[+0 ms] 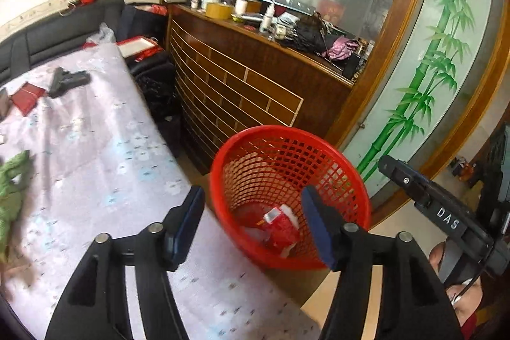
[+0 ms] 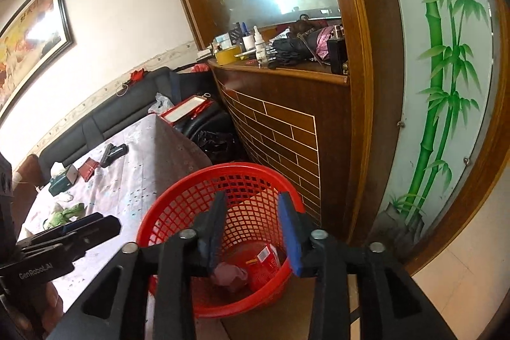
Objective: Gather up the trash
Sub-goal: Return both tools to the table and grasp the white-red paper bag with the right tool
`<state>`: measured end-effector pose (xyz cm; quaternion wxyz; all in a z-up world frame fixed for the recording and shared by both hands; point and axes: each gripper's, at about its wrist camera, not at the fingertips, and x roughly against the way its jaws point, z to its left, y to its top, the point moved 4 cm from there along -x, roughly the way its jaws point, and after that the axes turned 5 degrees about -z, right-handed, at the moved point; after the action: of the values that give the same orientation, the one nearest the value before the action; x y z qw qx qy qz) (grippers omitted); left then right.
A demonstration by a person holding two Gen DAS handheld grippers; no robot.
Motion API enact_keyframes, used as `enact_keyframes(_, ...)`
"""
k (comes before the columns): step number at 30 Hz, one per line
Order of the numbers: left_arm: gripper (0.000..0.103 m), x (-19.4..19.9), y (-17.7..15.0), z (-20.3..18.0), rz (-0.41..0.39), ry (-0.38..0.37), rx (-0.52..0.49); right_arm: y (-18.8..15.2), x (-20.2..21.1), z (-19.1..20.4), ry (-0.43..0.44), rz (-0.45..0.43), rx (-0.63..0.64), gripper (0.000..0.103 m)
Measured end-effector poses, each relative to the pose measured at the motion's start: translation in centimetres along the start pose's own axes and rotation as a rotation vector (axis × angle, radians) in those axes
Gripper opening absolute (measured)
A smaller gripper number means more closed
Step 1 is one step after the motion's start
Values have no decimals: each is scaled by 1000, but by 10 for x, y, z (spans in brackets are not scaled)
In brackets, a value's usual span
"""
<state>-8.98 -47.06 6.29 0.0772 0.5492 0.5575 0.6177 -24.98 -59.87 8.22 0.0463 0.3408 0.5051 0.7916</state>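
Both grippers, left gripper [image 1: 253,223] and right gripper [image 2: 253,231], hang released and empty above the red plastic mesh basket [image 1: 357,177]. Beneath them, the red paper carton [image 2: 266,260] and pink crumpled wrapper [image 2: 229,273] look light and crushable; pinch either by an edge.

Left gripper [image 1: 253,220] open and empty above the near corner of the cloth-covered table [image 1: 95,155], jaws framing the red mesh basket [image 1: 347,171] just off the table's edge, red packet [image 1: 282,231] lying on the basket floor.
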Motion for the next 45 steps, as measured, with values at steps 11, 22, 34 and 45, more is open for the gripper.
enact_keyframes(11,71,102,-60,72,-41,140,1,-39,3,96,217,76,84,49)
enact_keyframes(22,72,189,-127,177,-64,312,152,-89,11,240,452,194,246,51)
enact_keyframes(34,72,256,-153,270,-146,447,348,-117,-11,397,643,275,472,59)
enact_keyframes(45,74,256,-155,293,-144,458,368,-151,-75,454,663,433,513,32)
